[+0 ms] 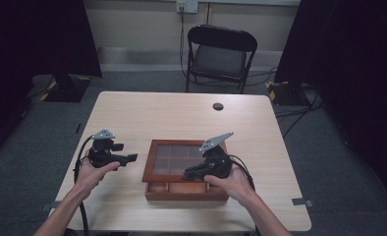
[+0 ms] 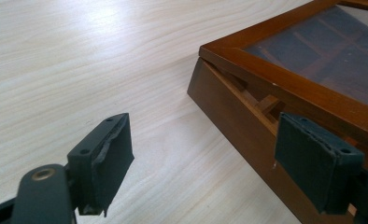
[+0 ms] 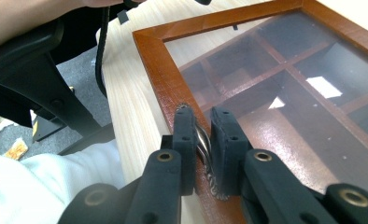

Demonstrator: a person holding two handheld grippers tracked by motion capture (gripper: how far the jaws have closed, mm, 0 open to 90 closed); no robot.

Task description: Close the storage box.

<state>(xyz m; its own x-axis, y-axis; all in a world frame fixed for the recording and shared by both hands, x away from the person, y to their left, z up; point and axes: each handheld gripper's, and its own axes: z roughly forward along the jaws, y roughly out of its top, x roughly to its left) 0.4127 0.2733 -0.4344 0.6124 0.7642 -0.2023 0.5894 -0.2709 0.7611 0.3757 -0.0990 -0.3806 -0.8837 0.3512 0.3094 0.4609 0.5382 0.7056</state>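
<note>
A brown wooden box (image 1: 186, 193) with a glass-paned lid (image 1: 154, 162) sits near the table's front edge. Dividers split its inside into compartments (image 3: 285, 88). My right gripper (image 1: 187, 174) is over the box's front edge. Its pads (image 3: 203, 116) are shut on a small twisted metal handle (image 3: 203, 142) on the lid's frame. The lid (image 2: 275, 79) stands slightly raised, leaving a gap above the base (image 2: 229, 116). My left gripper (image 1: 131, 159) is held just left of the box and points at its side. It stands open (image 2: 203, 128) and holds nothing.
The pale wooden table (image 1: 181, 113) has a round cable hole (image 1: 218, 106) at the back. A black folding chair (image 1: 221, 54) stands beyond the far edge. In the right gripper view, a person's white clothing (image 3: 42, 186) and a black chair base (image 3: 37, 93) are below the table's edge.
</note>
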